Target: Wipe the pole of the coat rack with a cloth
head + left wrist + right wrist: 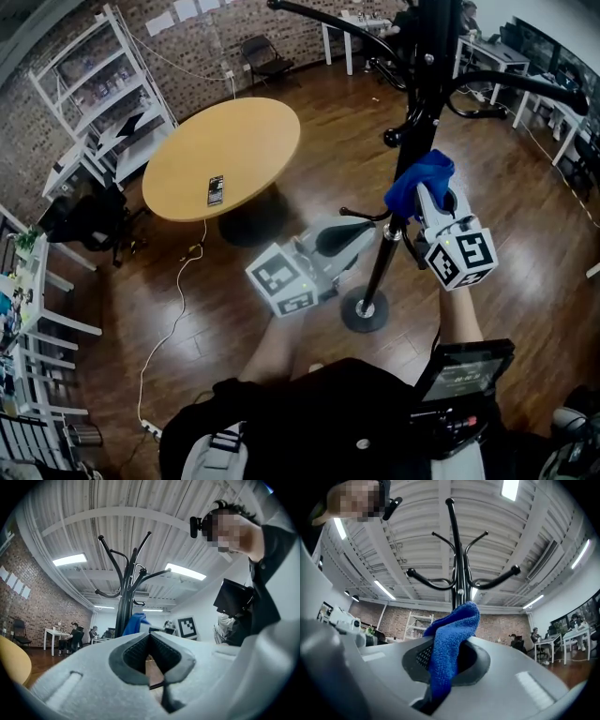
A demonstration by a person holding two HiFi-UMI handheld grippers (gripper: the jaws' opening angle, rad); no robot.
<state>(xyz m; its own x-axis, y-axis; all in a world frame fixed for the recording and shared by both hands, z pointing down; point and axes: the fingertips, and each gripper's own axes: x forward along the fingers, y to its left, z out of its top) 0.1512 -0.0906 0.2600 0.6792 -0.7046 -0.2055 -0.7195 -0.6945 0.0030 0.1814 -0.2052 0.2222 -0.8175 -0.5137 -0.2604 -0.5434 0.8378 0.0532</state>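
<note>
Blue: one cloth (pixel 452 639) in right gripper (pixel 427 197), beside one pole (pixel 382 258).

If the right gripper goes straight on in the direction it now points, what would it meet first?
Probably the coat rack pole: the right gripper, shut on the blue cloth, aims at it, and the pole rises directly behind the cloth. Depth is unclear; the cloth may touch it.

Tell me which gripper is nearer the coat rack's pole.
Right. The right gripper, jaws shut on the blue cloth, is right at the pole. The left gripper sits lower, off to the pole's left, apart from it, jaws empty.
</note>
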